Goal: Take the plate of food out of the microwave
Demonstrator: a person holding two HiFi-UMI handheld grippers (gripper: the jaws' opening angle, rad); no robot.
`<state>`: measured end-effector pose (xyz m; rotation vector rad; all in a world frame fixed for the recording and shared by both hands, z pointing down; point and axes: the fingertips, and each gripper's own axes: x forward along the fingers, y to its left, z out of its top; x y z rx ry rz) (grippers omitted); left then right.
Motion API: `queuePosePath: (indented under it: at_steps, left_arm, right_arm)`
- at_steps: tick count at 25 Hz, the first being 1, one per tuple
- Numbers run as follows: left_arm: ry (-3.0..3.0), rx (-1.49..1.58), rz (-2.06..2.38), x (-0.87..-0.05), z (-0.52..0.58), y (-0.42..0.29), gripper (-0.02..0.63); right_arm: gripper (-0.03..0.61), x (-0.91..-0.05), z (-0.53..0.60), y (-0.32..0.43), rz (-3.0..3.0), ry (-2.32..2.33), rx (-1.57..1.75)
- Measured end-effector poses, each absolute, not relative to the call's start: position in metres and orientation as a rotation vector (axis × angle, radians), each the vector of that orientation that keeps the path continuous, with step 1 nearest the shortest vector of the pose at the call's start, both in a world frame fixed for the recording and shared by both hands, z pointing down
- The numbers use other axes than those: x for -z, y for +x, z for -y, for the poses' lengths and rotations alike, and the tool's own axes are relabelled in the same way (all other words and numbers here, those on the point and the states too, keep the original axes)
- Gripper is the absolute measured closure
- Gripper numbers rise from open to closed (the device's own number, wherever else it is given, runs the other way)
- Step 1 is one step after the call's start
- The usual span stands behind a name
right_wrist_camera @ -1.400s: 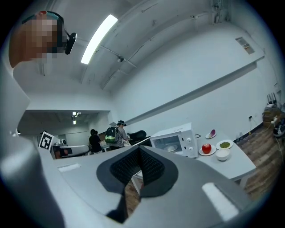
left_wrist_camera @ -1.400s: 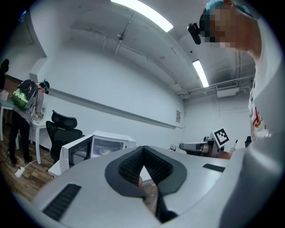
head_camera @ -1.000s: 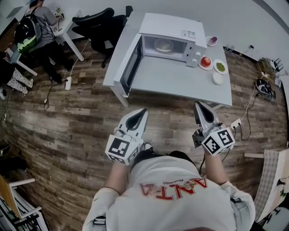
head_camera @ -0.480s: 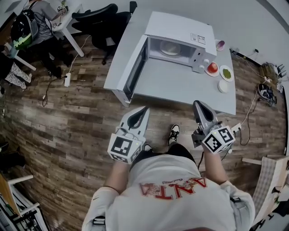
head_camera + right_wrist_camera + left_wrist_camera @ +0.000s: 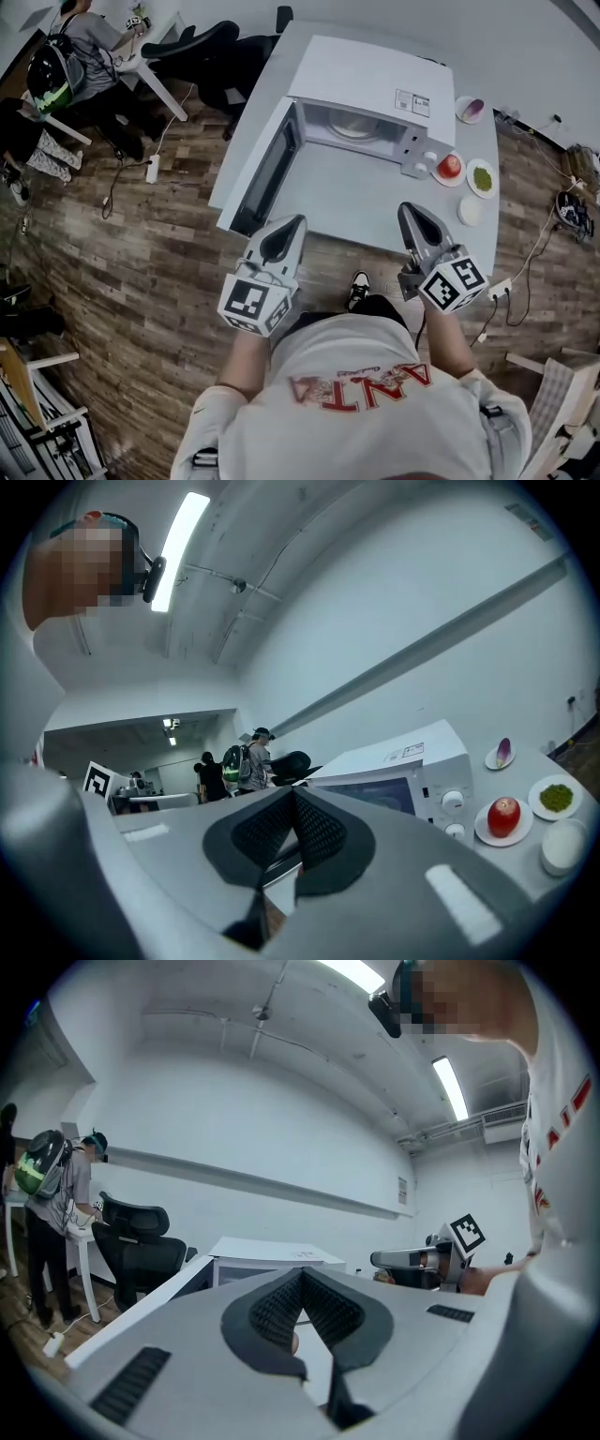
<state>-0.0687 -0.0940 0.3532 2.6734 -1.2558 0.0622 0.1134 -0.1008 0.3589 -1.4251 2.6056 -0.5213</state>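
Door (image 5: 267, 173) of the microwave (image 5: 375, 80) hangs open at the microwave's left side on the worktop (image 5: 347, 187). The left gripper (image 5: 296, 219) hovers in front of that door, its fingers (image 5: 272, 1312) pressed together on nothing. The plate of food (image 5: 357, 126) sits inside the microwave. The right gripper (image 5: 404, 207) hovers in front of the microwave's dials, fingers (image 5: 323, 841) likewise together and empty. An apple (image 5: 450, 166) lies just right of the microwave.

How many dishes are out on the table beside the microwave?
4, all right of the microwave: purple-item dish at the back, red-fruit plate, green-food plate, white bowl nearest. None look hidden.
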Motion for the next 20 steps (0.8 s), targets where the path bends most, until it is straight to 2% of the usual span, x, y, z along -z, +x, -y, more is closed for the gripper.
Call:
queuePosePath:
  at_steps: [8,20]
  left_arm:
    - [2.629,-0.095,1.336,-0.357,0.144,-0.015,0.604]
    - [2.557,-0.174,1.375,-0.396,0.180,-0.034,0.604]
  right_arm:
    - [0.578,-0.390,0.168,0.178,-2.561,-1.452,0.696]
    - [0.577,-0.445,0.219,0.158,-2.263,-1.408,1.145]
